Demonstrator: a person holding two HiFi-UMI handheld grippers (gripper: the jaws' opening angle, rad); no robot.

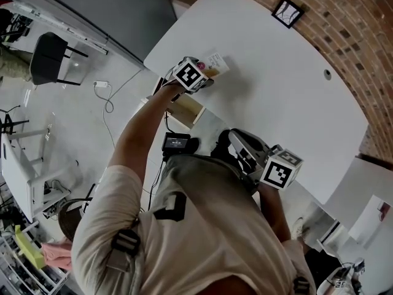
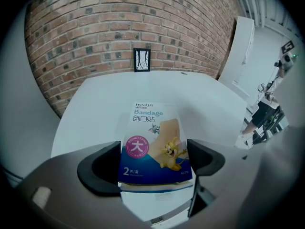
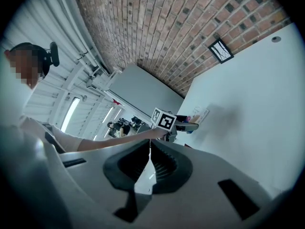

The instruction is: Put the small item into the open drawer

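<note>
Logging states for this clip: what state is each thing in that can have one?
Bandage box: flat on the table, between the left jaws.
Left hand-held gripper: open, straddling the box.
Right hand-held gripper: shut, empty.
Drawer: open.

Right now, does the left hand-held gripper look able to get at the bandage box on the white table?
Likely yes. The left hand-held gripper has its jaws on either side of the bandage box on the table, nothing in between; whether they already press it is unclear.
</note>
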